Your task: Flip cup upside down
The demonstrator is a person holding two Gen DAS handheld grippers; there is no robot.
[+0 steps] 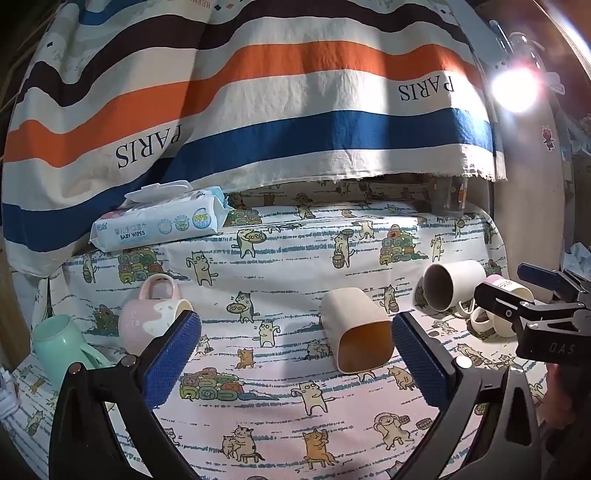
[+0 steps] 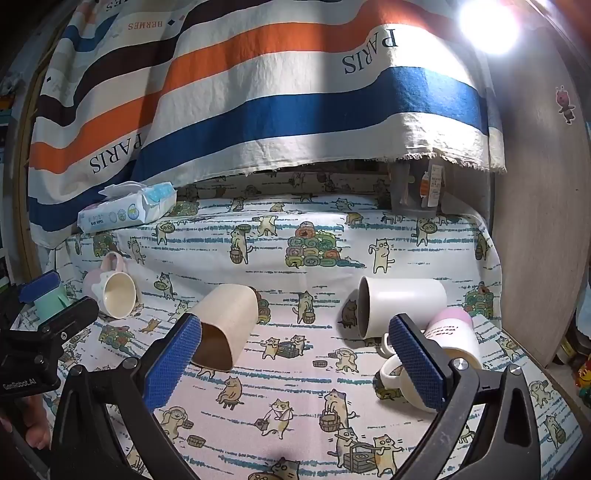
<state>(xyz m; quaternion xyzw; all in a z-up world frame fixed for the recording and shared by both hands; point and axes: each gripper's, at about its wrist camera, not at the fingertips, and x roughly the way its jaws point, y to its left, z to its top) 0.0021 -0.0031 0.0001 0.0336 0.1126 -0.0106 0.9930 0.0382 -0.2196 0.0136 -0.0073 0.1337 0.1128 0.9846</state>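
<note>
A beige square-mouthed cup (image 1: 356, 332) (image 2: 225, 325) lies on its side on the cat-print cloth, mouth toward me. My left gripper (image 1: 295, 354) is open and empty, its pads either side of the view with the beige cup just ahead to the right. My right gripper (image 2: 295, 362) is open and empty, the beige cup by its left pad. A white mug (image 1: 452, 284) (image 2: 402, 306) lies on its side, mouth to the left. A pink-topped white mug (image 2: 454, 339) (image 1: 506, 291) lies beside it. A pink mug (image 1: 151, 314) (image 2: 110, 291) lies on its side at the left. A mint green cup (image 1: 59, 347) (image 2: 48, 302) is at the far left.
A pack of baby wipes (image 1: 159, 221) (image 2: 125, 208) lies at the back left. A striped "PARIS" cloth (image 1: 258, 110) (image 2: 258, 103) hangs behind. A clear container (image 2: 417, 192) stands at the back right. A bright lamp (image 1: 513, 90) (image 2: 487, 26) glares upper right beside a grey panel (image 2: 535, 221).
</note>
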